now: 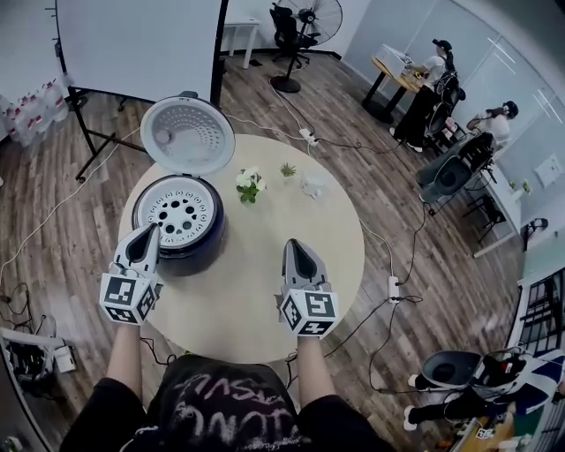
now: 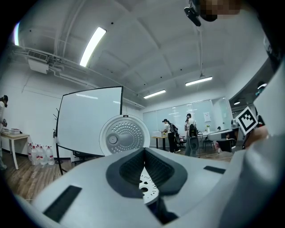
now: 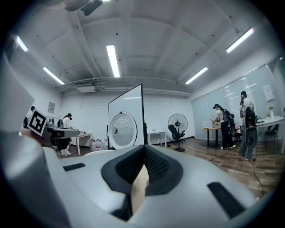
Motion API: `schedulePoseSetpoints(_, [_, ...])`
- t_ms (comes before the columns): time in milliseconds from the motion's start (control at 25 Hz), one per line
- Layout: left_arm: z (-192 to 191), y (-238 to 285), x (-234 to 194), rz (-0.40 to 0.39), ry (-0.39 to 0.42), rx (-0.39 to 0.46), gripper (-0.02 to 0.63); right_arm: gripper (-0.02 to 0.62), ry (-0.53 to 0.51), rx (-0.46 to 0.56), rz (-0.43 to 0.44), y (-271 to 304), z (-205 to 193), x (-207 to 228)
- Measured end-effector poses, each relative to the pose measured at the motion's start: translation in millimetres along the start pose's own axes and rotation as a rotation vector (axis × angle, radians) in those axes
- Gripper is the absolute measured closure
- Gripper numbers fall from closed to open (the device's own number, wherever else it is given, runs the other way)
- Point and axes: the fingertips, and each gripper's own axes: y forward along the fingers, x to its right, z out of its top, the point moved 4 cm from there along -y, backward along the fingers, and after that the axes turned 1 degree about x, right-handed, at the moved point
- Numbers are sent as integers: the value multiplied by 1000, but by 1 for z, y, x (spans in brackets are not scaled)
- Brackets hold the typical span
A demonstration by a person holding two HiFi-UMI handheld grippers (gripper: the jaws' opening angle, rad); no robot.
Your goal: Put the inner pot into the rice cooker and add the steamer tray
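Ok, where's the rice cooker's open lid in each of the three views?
Head view: lid upper left, raised behind the cooker.
Left gripper view: lid at centre, above the jaws.
Right gripper view: lid left of centre.
Shared landmark: white screen behind it.

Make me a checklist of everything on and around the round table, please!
Surface: round pale table.
Job's things: rice cooker, lid up; holed steamer tray sits in its top; inner pot not visible.
Clutter: white flowers, tiny green plant, crumpled clear thing.
Grippers: left gripper shut, empty, beside the cooker; right gripper shut, empty, over the table.
Cables: cords and a power strip on the floor.
Surroundings: white screen, fan, people at a desk.
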Motion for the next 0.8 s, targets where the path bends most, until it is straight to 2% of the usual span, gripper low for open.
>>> schedulePoseSetpoints(480, [-9,-8,11,-30,-7,26,594,591,33,-40,-61,-37,-23,11])
schedulePoseSetpoints(800, [-15,-11,7,-17,-26,15,594,592,2,-44,-102,-47,-28,20])
